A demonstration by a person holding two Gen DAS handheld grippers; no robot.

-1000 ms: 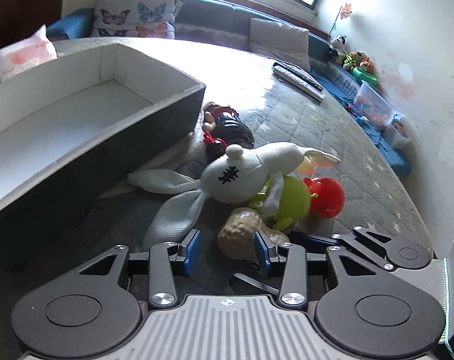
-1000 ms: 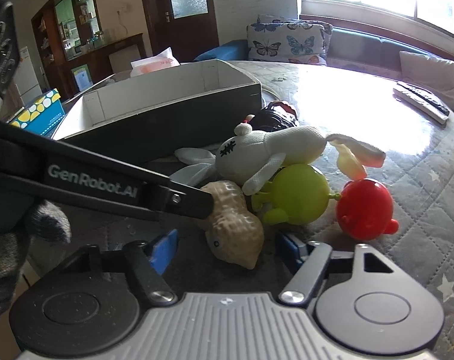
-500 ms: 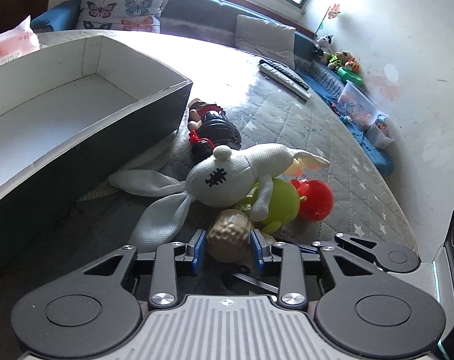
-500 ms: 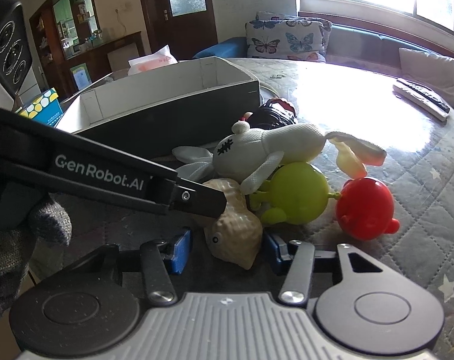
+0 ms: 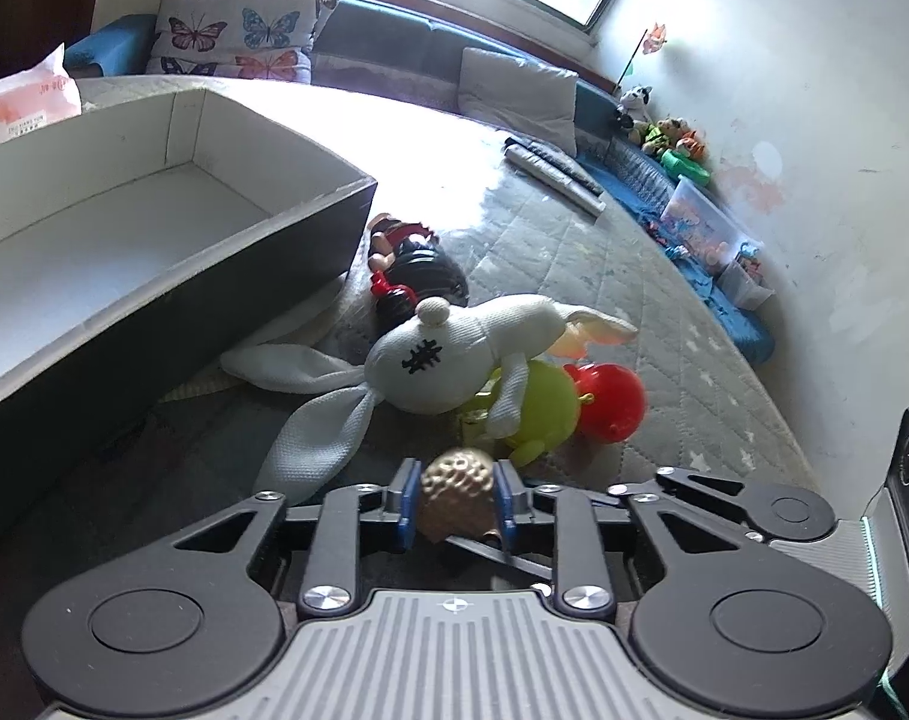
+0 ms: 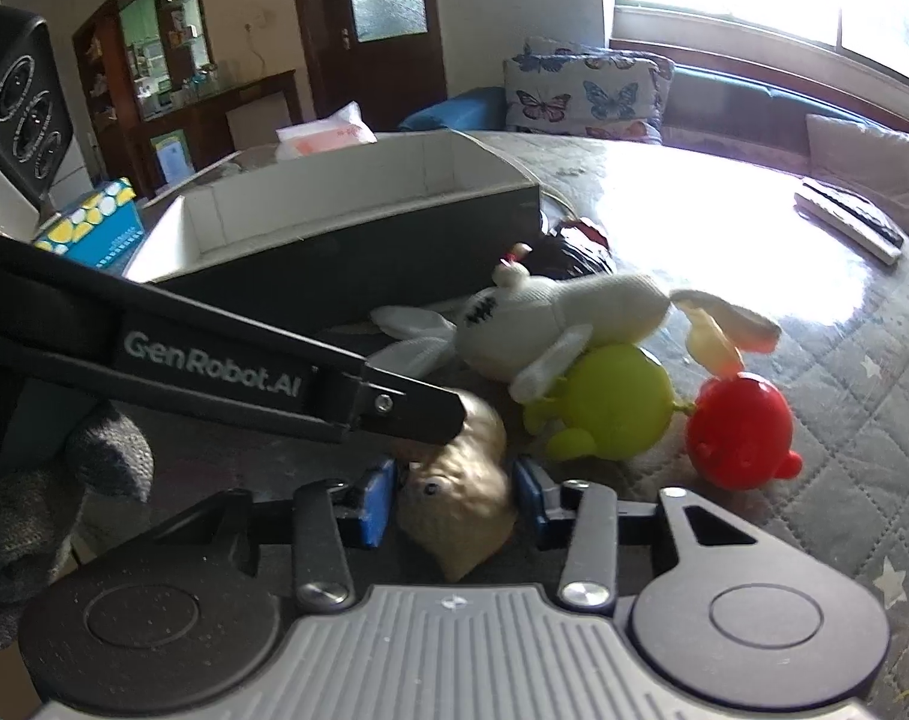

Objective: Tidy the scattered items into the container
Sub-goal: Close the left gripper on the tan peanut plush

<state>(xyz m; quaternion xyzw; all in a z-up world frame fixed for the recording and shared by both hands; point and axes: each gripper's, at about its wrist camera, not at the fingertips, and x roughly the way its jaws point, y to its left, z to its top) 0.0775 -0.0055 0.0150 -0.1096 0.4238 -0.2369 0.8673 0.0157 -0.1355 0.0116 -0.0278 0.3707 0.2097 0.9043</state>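
A tan peanut-shaped toy [image 5: 457, 480] lies on the quilted table, in front of a white plush rabbit [image 5: 454, 354], a green round toy [image 5: 550, 408], a red round toy [image 5: 616, 402] and a dark doll [image 5: 421, 264]. My left gripper [image 5: 456, 495] is closing, its blue pads against both sides of the peanut's one end. In the right wrist view my right gripper [image 6: 454, 501] is also closing, with the peanut toy [image 6: 466, 498] filling the gap between its pads. The left gripper's black finger [image 6: 418, 408] reaches in from the left. The open box [image 5: 172, 276] stands at the left with nothing in it.
Remote controls [image 5: 556, 174] lie at the table's far side. A tissue pack [image 5: 22, 102] sits behind the box. A blue dotted carton [image 6: 91, 225] and a black speaker [image 6: 22, 90] are at the left. A grey-gloved hand [image 6: 28, 510] holds the left gripper.
Both pairs of jaws have narrowed from wide apart onto the peanut toy. The left gripper has tilted a little, so the toy sits deeper between its pads. The other toys have not moved.
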